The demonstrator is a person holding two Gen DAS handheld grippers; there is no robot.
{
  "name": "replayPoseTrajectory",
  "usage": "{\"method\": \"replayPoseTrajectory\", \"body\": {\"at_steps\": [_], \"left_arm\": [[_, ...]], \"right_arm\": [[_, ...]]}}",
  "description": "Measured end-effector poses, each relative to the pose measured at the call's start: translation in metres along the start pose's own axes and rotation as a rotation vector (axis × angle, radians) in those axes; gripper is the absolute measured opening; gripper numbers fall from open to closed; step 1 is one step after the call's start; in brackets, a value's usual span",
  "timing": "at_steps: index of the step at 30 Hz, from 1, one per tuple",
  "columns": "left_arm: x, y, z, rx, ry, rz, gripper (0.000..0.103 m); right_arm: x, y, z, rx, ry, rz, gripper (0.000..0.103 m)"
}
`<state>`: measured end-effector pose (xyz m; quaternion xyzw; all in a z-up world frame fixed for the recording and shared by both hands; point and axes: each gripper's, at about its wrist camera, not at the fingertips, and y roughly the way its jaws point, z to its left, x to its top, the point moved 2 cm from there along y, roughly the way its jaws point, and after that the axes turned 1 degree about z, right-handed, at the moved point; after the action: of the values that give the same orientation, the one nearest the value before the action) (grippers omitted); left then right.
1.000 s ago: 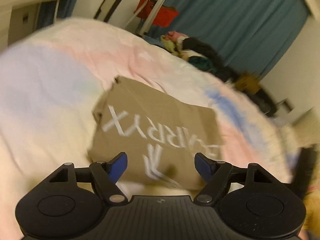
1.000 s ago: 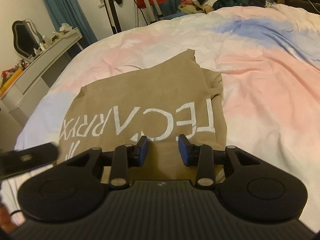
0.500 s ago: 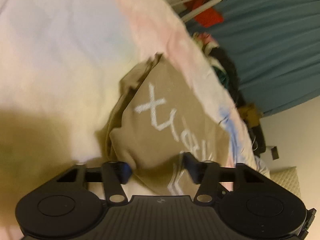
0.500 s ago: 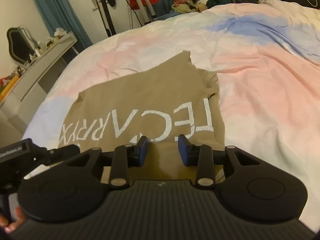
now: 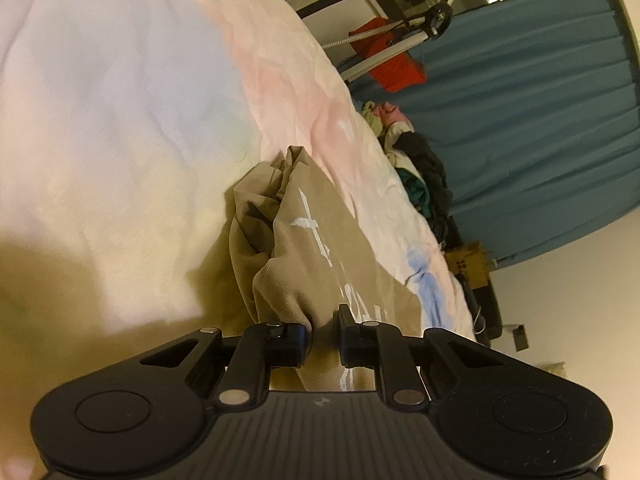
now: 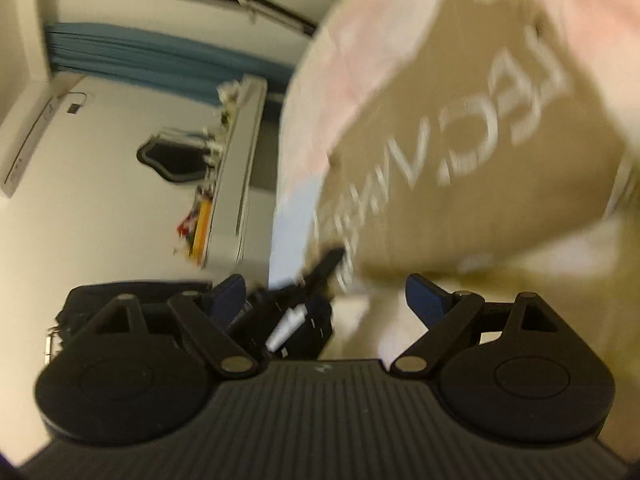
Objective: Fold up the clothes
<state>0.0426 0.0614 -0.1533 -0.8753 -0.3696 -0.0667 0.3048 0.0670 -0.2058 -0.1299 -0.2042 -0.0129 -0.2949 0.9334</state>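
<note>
A tan T-shirt point(image 5: 304, 240) with white lettering lies on a pastel bedspread point(image 5: 120, 100). My left gripper point(image 5: 323, 332) is shut on the shirt's near edge, and the cloth bunches up in front of it. In the blurred right wrist view the same shirt point(image 6: 480, 140) lies ahead and to the right. My right gripper point(image 6: 324, 296) is open and empty, rolled sideways just short of the shirt's edge. The left gripper point(image 6: 320, 272) shows between its fingers as a dark shape at the shirt's corner.
A pile of clothes point(image 5: 412, 160) lies at the bed's far end before a blue curtain point(image 5: 540, 100). A stand with a red item point(image 5: 396, 64) is behind the bed. A white dresser with a mirror point(image 6: 176, 160) stands beside the bed.
My left gripper has closed on the shirt's edge and bunched it. My right gripper has opened wide, rolled sideways and swung toward the left gripper.
</note>
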Motion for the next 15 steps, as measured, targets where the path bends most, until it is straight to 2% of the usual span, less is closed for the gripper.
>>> {"method": "replayPoseTrajectory", "body": {"at_steps": [1,3,6,7,8,11,13,15], "left_arm": [[0.001,0.0,0.001,-0.008,-0.014,-0.003,0.015],[0.001,0.0,0.005,-0.025,-0.057,-0.007,0.014],[0.003,0.002,0.011,-0.053,-0.108,-0.015,0.014],[0.003,0.003,0.011,-0.06,-0.119,-0.017,0.014],[0.004,0.005,0.012,-0.067,-0.126,-0.017,0.014],[0.008,0.01,0.011,-0.074,-0.127,-0.02,0.014],[0.01,0.014,0.011,-0.076,-0.126,-0.02,0.014],[0.01,0.014,0.011,-0.075,-0.114,-0.021,0.014]], "right_arm": [[-0.001,0.006,-0.005,0.0,0.029,0.013,0.089],[0.001,0.01,-0.017,-0.01,0.1,-0.017,0.089],[0.006,0.009,-0.033,-0.046,0.201,-0.091,0.088],[0.009,0.007,-0.038,-0.062,0.233,-0.119,0.078],[0.01,0.004,-0.042,-0.088,0.254,-0.147,0.073],[0.014,-0.008,-0.054,-0.121,0.326,-0.241,0.063],[0.015,-0.016,-0.057,-0.154,0.339,-0.302,0.049],[0.015,-0.021,-0.058,-0.173,0.342,-0.344,0.042]]}}
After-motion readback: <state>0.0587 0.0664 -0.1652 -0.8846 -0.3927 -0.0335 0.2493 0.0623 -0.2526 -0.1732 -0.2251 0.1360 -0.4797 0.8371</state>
